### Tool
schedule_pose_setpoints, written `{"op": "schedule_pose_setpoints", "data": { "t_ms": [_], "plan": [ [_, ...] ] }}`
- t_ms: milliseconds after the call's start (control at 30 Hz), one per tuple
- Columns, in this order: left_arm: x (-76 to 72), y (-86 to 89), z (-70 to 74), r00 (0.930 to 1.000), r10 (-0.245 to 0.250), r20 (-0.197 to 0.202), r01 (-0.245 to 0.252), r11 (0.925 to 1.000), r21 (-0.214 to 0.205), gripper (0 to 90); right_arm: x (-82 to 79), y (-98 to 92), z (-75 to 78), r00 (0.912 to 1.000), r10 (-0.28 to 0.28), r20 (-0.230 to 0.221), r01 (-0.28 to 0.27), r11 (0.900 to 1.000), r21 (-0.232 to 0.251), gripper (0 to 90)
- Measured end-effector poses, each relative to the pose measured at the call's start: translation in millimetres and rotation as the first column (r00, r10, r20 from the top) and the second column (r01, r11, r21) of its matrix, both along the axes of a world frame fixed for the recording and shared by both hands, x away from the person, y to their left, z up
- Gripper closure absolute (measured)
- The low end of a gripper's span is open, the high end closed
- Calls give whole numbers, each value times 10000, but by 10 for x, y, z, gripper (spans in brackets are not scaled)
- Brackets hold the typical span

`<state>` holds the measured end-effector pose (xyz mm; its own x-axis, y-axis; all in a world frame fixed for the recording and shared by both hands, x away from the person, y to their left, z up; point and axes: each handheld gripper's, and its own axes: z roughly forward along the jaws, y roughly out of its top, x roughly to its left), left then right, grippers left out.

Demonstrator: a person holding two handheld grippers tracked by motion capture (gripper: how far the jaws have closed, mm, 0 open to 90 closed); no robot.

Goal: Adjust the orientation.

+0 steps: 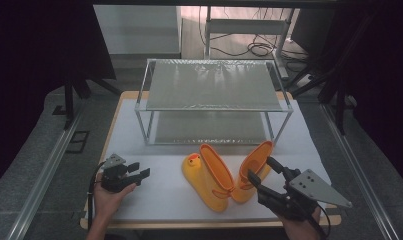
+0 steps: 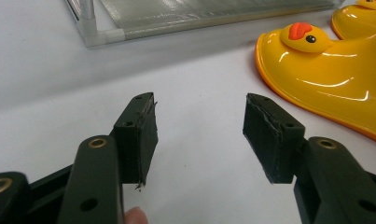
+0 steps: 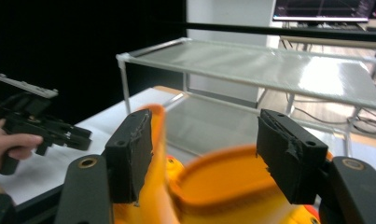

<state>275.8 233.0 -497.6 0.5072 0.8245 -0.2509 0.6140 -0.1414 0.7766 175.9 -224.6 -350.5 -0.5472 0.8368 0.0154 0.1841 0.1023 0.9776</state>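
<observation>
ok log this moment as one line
left gripper: open, apart from boots | right gripper: open, jaws astride shaft of right yellow rubber duck boot | left yellow duck boot: untouched | two-tier metal rack: empty

White-covered table w/ 2-tier rack & 2 yellow boots.

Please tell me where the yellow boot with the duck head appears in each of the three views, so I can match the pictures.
High view: duck boot lies at centre bottom, before the rack.
Left gripper view: duck boot at upper right, beyond the open fingers.
Right gripper view: a small yellow part low between the fingers, probably this boot.
Shared landmark: the two-tier rack.
</observation>
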Motion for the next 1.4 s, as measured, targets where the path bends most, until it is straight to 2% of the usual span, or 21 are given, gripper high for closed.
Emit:
{"op": "schedule_pose_setpoints", "data": {
  "t_ms": [33,167,267,367,400,567,700,733,900,933,967,1167,1400],
  "plan": [
    [0,0,0,10000,0,0,0,10000,0,441,0,0,0,10000,0,0,0,10000,0,363],
    [5,-8,-10,10000,-37,-30,37,10000,29,441,21,-245,-148,9989,-345,-320,352,9991,228,393],
    [5,-23,-14,10000,-26,-49,26,10000,35,441,27,-329,-204,9978,-548,-382,555,9983,177,409],
    [5,-54,-19,9999,-101,-66,101,9999,69,441,83,-443,-333,9941,-837,-689,842,9964,36,446],
    [5,-54,-19,9999,-101,-66,101,9999,69,441,83,-443,-333,9941,-837,-689,842,9964,36,446],
    [8,-68,-27,9999,-127,-90,128,9999,88,441,257,-595,-569,9833,-1155,-1409,1174,9931,58,495],
    [8,-75,-30,9998,-143,-101,144,9998,112,441,371,-669,-687,9769,-1229,-1749,1273,9918,141,507],
    [8,-80,-30,9998,-176,-89,176,9998,107,441,455,-715,-751,9705,-1322,-2016,1377,9904,137,507],
    [5,-84,-32,9998,-191,-91,192,9997,122,440,666,-820,-901,9529,-1450,-2665,1528,9882,85,512],
    [5,-84,-32,9998,-191,-91,192,9997,122,440,666,-820,-901,9529,-1450,-2665,1528,9882,85,512],
    [4,-83,-33,9998,-185,-89,186,9997,125,440,733,-850,-962,9458,-1472,-2894,1554,9878,56,513],
    [-4,-106,-33,9997,-220,-101,221,9997,127,440,851,-865,-1080,9337,-1498,-3252,1582,9874,-6,510],
    [-17,-208,-40,9986,-524,-110,527,9983,249,443,885,-868,-1202,9264,-1569,-3424,1634,9865,-100,511]
  ]
}}
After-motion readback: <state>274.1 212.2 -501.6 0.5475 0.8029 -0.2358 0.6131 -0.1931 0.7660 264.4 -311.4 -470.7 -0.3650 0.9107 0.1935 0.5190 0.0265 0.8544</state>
